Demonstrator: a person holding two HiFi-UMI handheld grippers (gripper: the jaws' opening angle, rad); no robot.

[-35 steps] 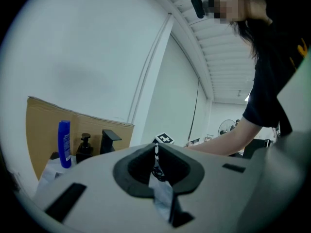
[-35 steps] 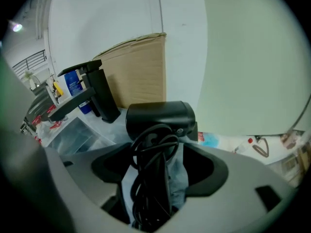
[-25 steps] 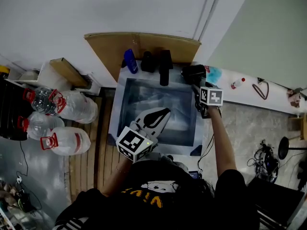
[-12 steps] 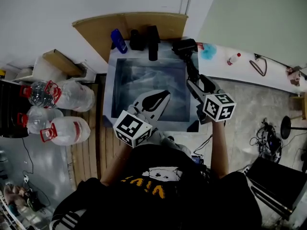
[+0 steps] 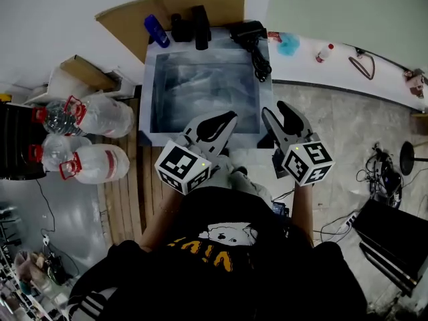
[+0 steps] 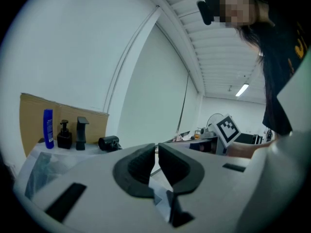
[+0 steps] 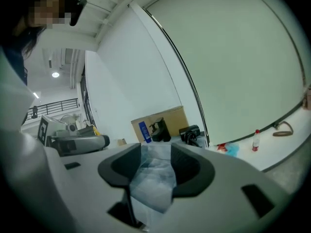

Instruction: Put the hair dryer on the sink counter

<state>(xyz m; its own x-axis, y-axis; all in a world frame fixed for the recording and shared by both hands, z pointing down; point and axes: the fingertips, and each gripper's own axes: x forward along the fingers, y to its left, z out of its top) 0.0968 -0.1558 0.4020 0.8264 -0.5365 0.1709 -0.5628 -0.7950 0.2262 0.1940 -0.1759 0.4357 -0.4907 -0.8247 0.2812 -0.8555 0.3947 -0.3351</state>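
Note:
The black hair dryer (image 5: 246, 31) lies on the far right corner of the sink counter (image 5: 148, 72), its cord trailing toward me along the right rim. It also shows small in the left gripper view (image 6: 109, 143) and in the right gripper view (image 7: 190, 132). My right gripper (image 5: 275, 109) hovers near the sink's front right corner, well short of the dryer; its jaws have just been closing, still stand apart, and hold nothing (image 7: 155, 154). My left gripper (image 5: 231, 118) hangs over the sink's front edge, shut and empty (image 6: 156, 152).
A blue bottle (image 5: 155, 31), a black dispenser (image 5: 179, 27) and a black faucet (image 5: 200, 27) line the sink's back edge before a cardboard sheet (image 5: 167, 5). Big water jugs (image 5: 90, 142) stand at the left. A white ledge (image 5: 374, 79) carries a small bottle (image 5: 326, 51).
The right gripper has come away from the hair dryer, which stays on the counter, and has drawn back toward me with its jaws narrowing. The left gripper also drew back slightly.

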